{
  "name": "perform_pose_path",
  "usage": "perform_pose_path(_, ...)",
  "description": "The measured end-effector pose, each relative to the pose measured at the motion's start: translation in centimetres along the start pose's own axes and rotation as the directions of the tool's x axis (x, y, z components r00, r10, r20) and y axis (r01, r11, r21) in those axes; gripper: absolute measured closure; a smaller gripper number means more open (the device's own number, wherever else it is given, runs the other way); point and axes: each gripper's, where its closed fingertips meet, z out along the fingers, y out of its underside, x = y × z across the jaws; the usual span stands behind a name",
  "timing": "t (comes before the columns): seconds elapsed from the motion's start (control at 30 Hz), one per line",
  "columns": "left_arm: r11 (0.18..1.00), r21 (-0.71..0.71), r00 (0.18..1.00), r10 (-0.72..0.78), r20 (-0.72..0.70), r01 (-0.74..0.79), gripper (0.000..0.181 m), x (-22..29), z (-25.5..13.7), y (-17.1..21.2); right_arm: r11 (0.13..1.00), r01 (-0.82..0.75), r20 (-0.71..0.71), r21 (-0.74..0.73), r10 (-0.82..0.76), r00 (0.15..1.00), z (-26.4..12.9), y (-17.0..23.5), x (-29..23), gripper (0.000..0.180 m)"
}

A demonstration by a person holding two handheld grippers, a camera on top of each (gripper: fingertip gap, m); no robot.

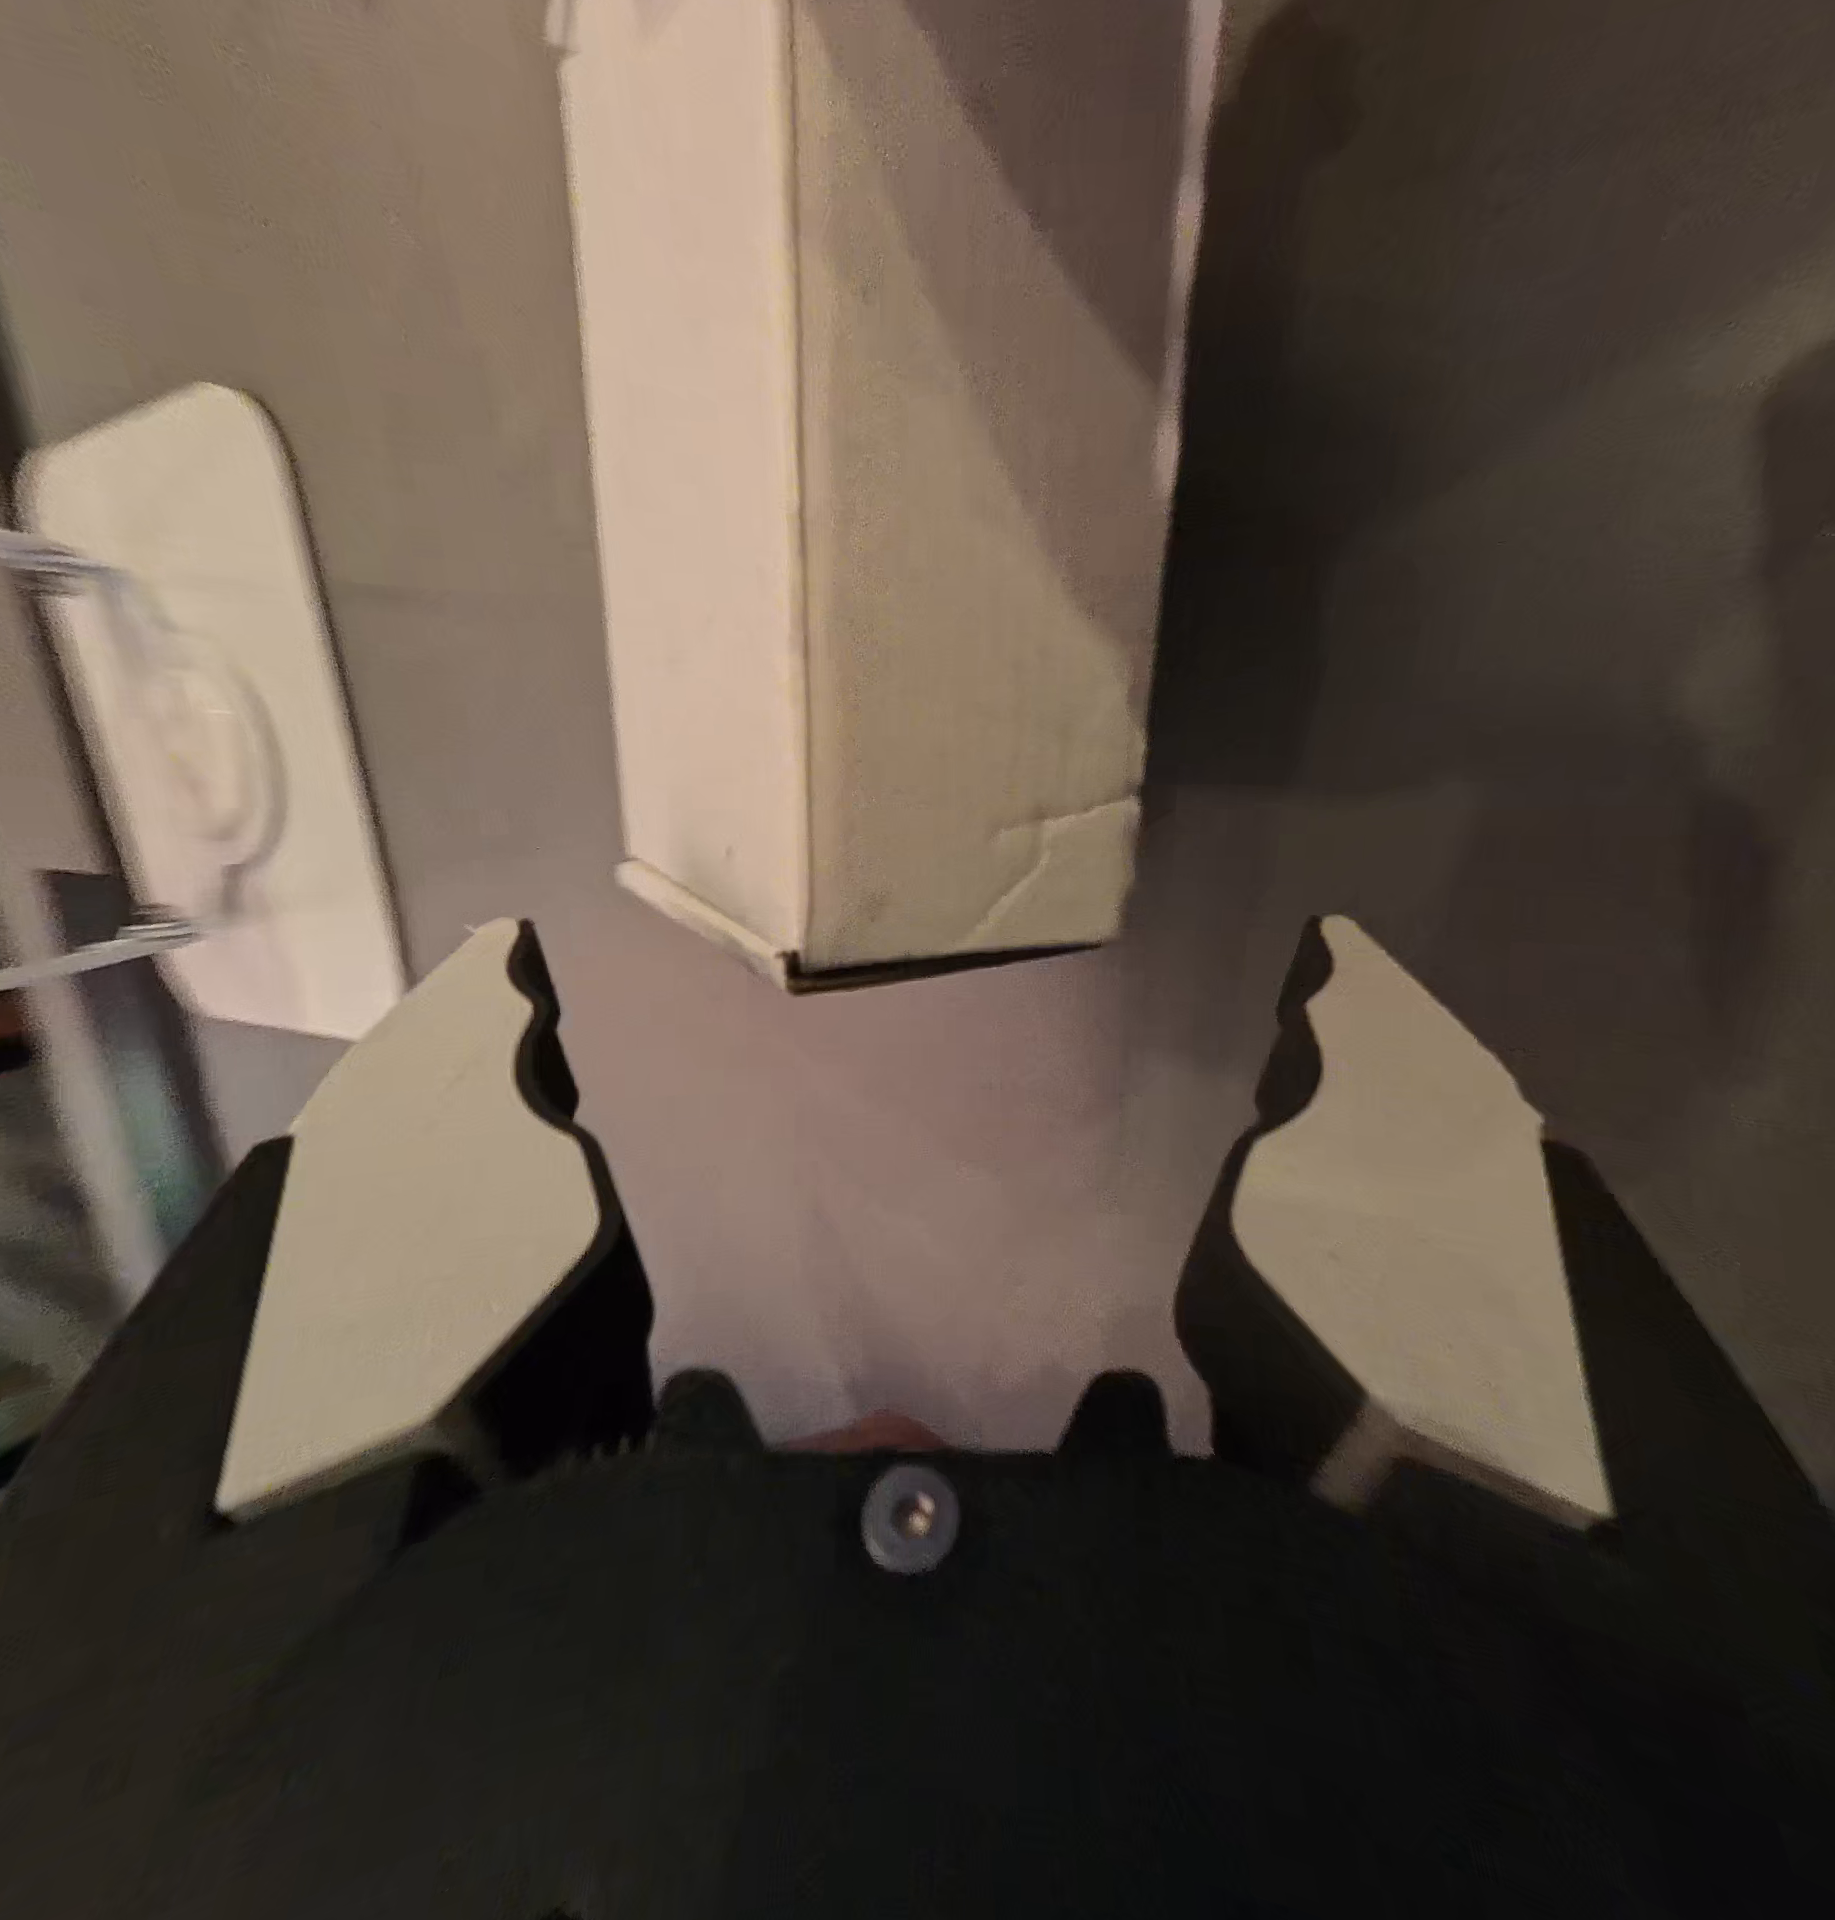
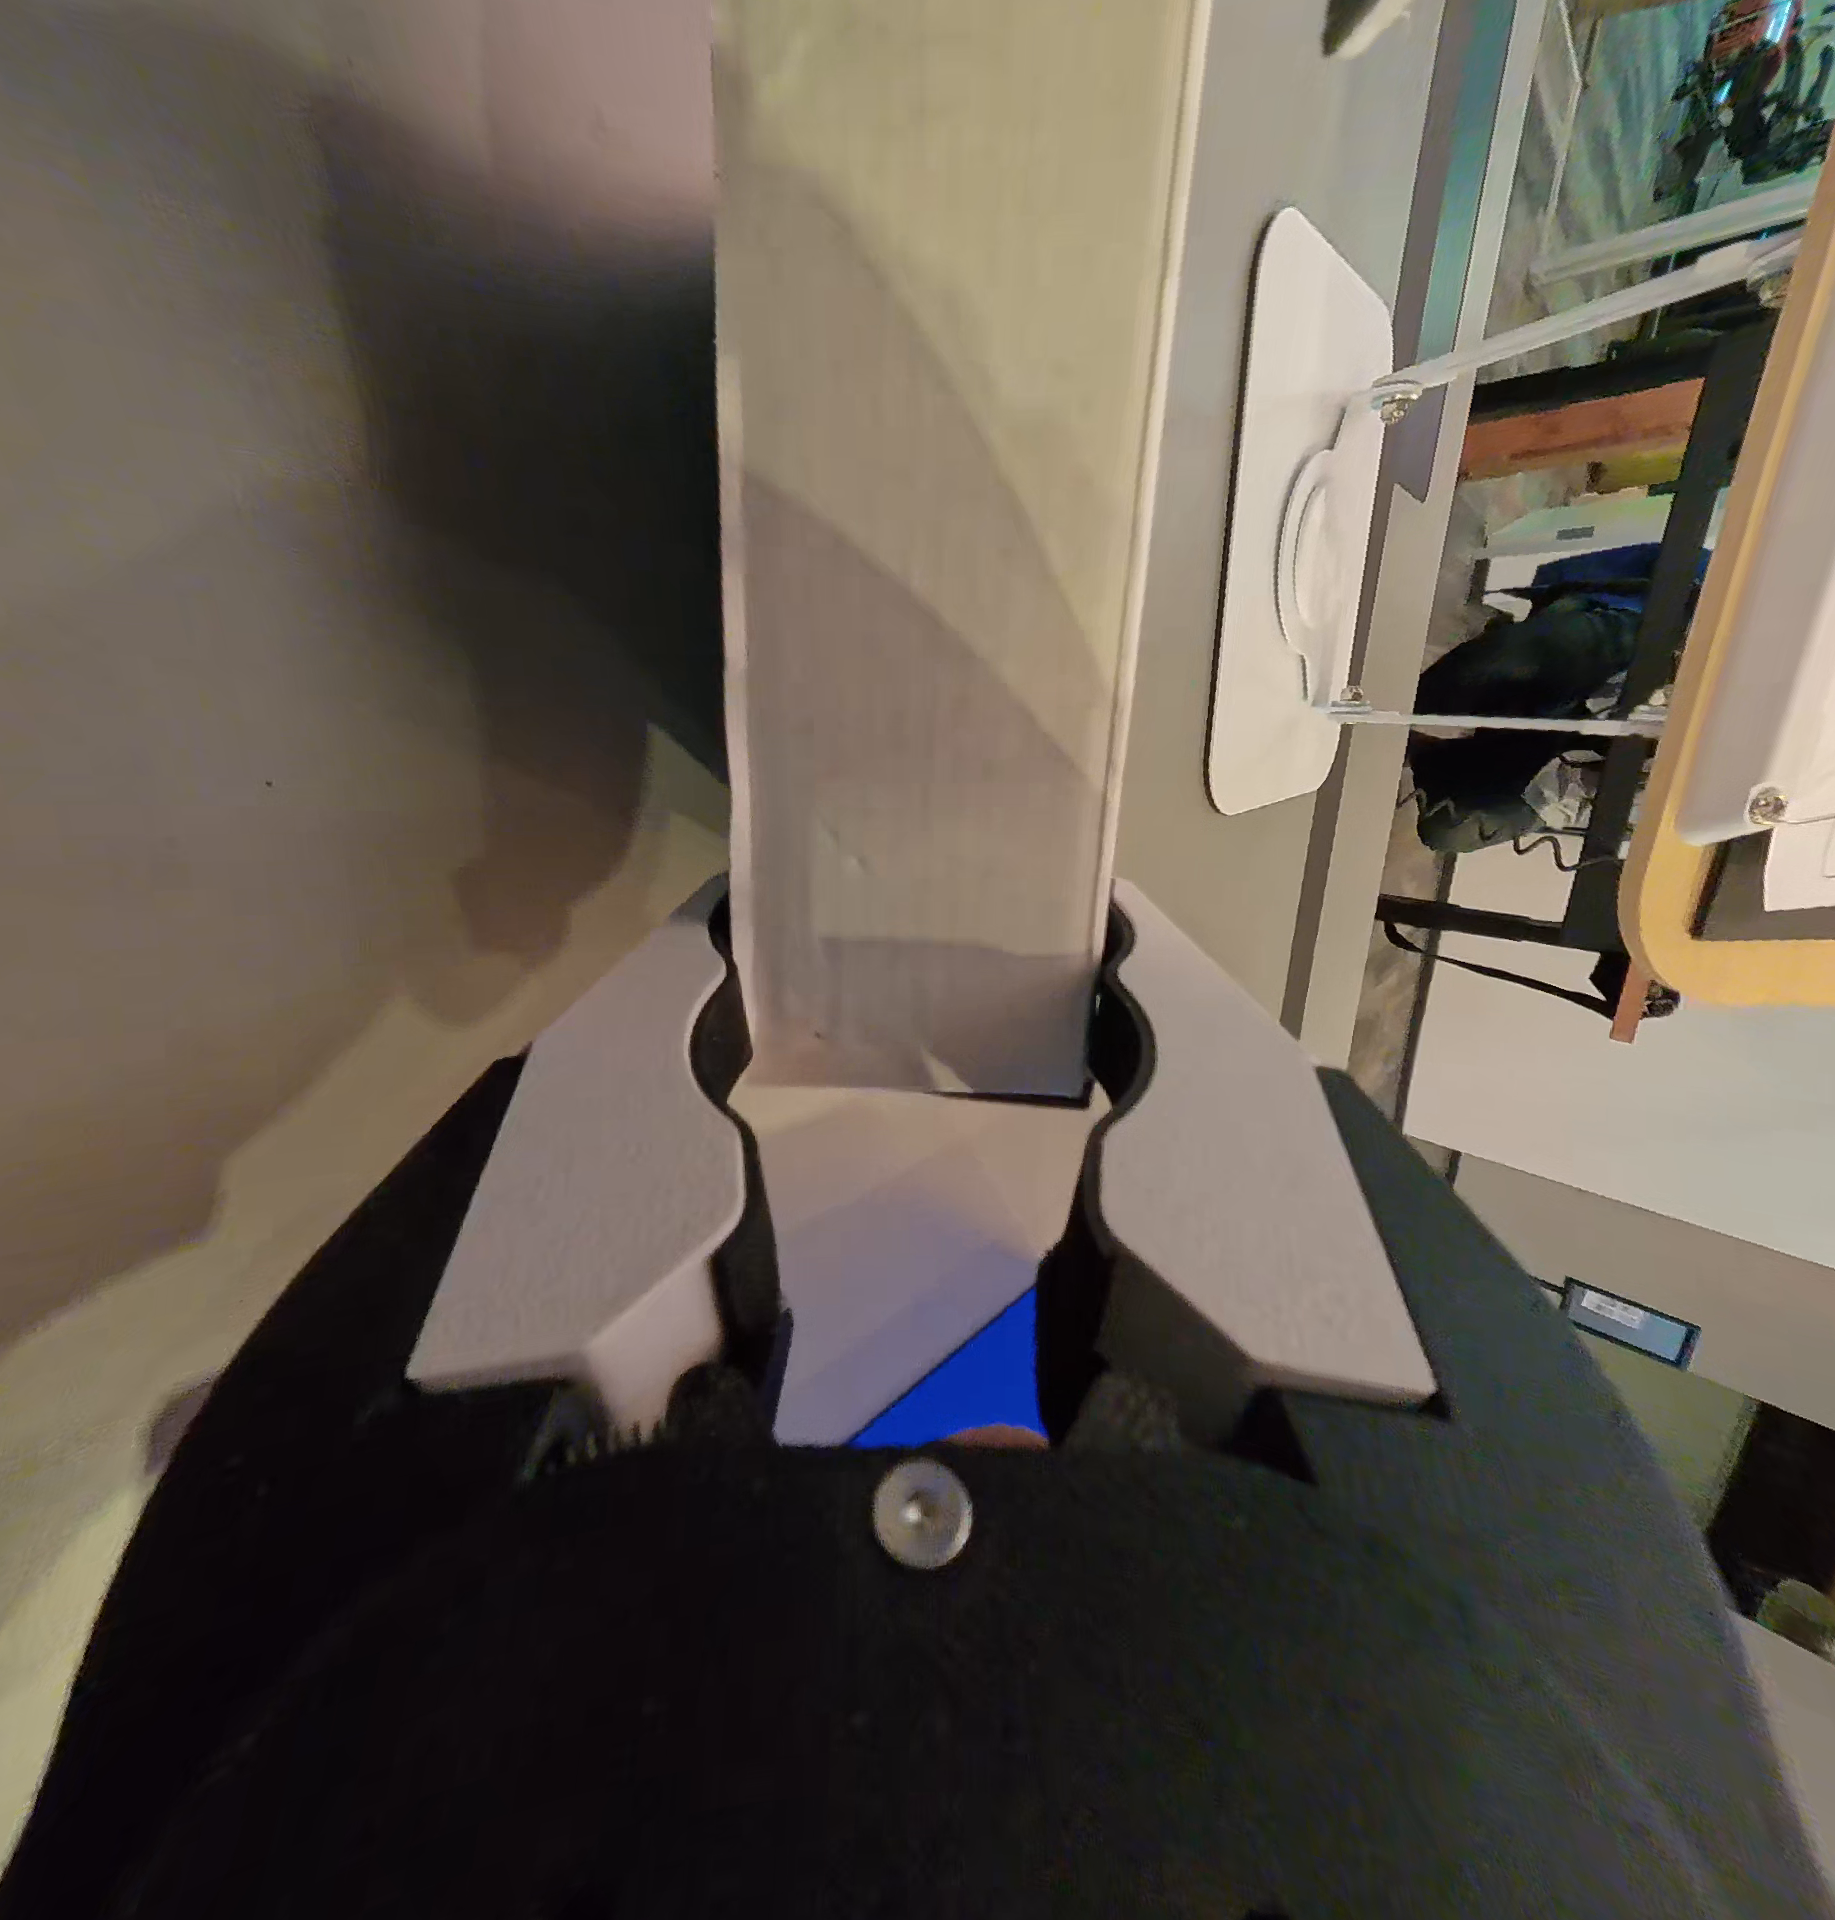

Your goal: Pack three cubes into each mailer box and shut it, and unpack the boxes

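Note:
A shut white mailer box [image 1: 892,520] lies lengthwise on the grey table, and its near end sits just beyond my left gripper [image 1: 921,925]. That gripper is open and empty, with its fingers wide on either side of the box's end and not touching it. In the right wrist view, my right gripper [image 2: 921,914] is shut on the near end of a white mailer box [image 2: 923,520], with one finger on each side wall. A small blue patch [image 2: 954,1382] shows low between the right fingers; I cannot tell what it is. No cubes are clearly visible.
A white rounded plate with a clear acrylic bracket [image 1: 206,675] is fixed near the table's edge, left of the box; it also shows in the right wrist view [image 2: 1297,520], right of the box. A wood-rimmed board [image 2: 1723,727] and room clutter lie beyond that edge.

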Motion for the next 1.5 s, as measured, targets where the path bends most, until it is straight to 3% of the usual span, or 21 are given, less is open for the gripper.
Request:
perform_pose_path(0.1,0.998,0.003,0.985,0.067,0.158,-0.068,0.067,-0.8,0.9,0.1,1.000,0.003,0.001,-0.004,-0.003,1.000,-0.1,0.1,-0.1,0.116)
perform_pose_path(0.2,0.985,0.016,0.953,0.163,0.254,-0.173,0.102,-0.6,1.5,-0.3,1.000,0.007,-0.003,-0.002,-0.007,1.000,-0.1,0.0,-0.2,0.116)
perform_pose_path(0.33,0.981,0.009,0.927,0.178,0.329,-0.191,0.106,-1.0,1.8,-0.4,1.000,-0.016,0.017,0.001,0.016,1.000,-0.2,0.0,-0.4,0.116)
perform_pose_path(0.43,0.984,-0.005,0.930,0.171,0.324,-0.179,0.106,-1.0,1.7,-0.2,1.000,-0.019,-0.001,-0.001,0.019,1.000,-0.7,-0.2,-0.1,0.102)
perform_pose_path(0.67,0.992,0.003,0.955,0.124,0.271,-0.130,0.107,-1.2,1.7,-0.4,0.998,0.068,-0.085,-0.004,-0.068,0.994,-1.2,-1.8,0.8,0.124)
perform_pose_path(0.9,0.991,0.019,0.952,0.125,0.279,-0.136,0.107,-1.2,1.7,-0.4,0.992,-0.069,0.138,0.102,0.054,0.989,-1.8,-2.3,0.4,0.126)
perform_pose_path(1.2,0.989,0.052,0.952,0.121,0.282,-0.141,0.108,-1.3,1.7,-0.7,0.957,-0.255,0.373,0.138,0.188,0.909,-2.5,-2.5,0.4,0.122)
perform_pose_path(1.37,0.984,0.048,0.946,0.150,0.287,-0.170,0.108,-1.2,1.7,-0.6,0.909,-0.390,0.527,0.146,0.262,0.809,-3.5,-3.1,0.3,0.119)
perform_pose_path(1.47,0.980,0.042,0.936,0.173,0.308,-0.195,0.107,-1.2,1.8,-0.5,0.823,-0.557,0.675,0.114,0.347,0.651,-4.7,-3.7,0.6,0.120)
perform_pose_path(1.5,0.980,0.042,0.935,0.170,0.312,-0.192,0.107,-1.2,1.8,-0.5,0.788,-0.604,0.703,0.122,0.361,0.612,-5.3,-4.0,1.2,0.130)
